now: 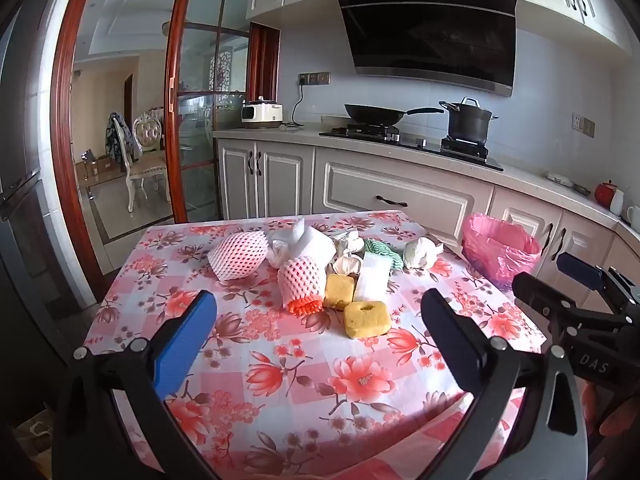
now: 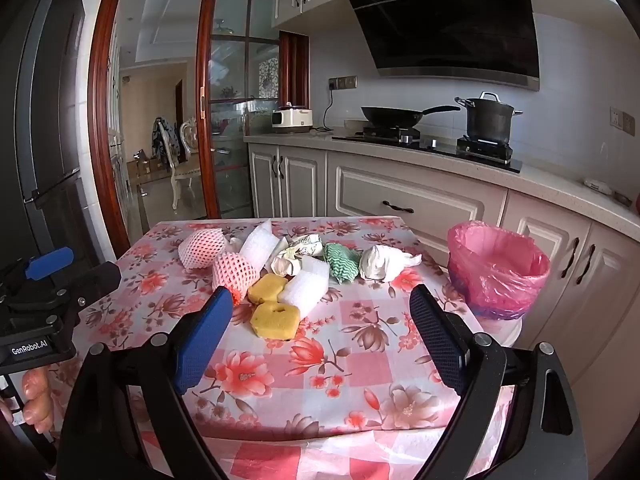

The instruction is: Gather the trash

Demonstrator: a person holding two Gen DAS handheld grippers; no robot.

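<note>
A pile of trash lies on the floral tablecloth (image 1: 280, 360): two pink foam fruit nets (image 1: 238, 255) (image 1: 301, 286), two yellow sponges (image 1: 367, 319) (image 1: 339, 291), white foam sheets (image 1: 372, 278), crumpled white paper (image 1: 420, 255) and a green-striped cloth (image 1: 382, 252). A bin with a pink bag (image 1: 500, 254) stands at the table's right edge. My left gripper (image 1: 320, 312) is open and empty, hovering short of the pile. My right gripper (image 2: 322, 308) is open and empty, just before the near sponge (image 2: 275, 320); the bin (image 2: 498, 268) is to its right.
Kitchen cabinets and counter (image 1: 360, 196) stand behind the table with a wok (image 1: 380, 114) and pot (image 1: 470, 122) on the stove. A glass sliding door (image 1: 196, 120) is at the back left. A dark fridge (image 2: 40, 140) is on the left.
</note>
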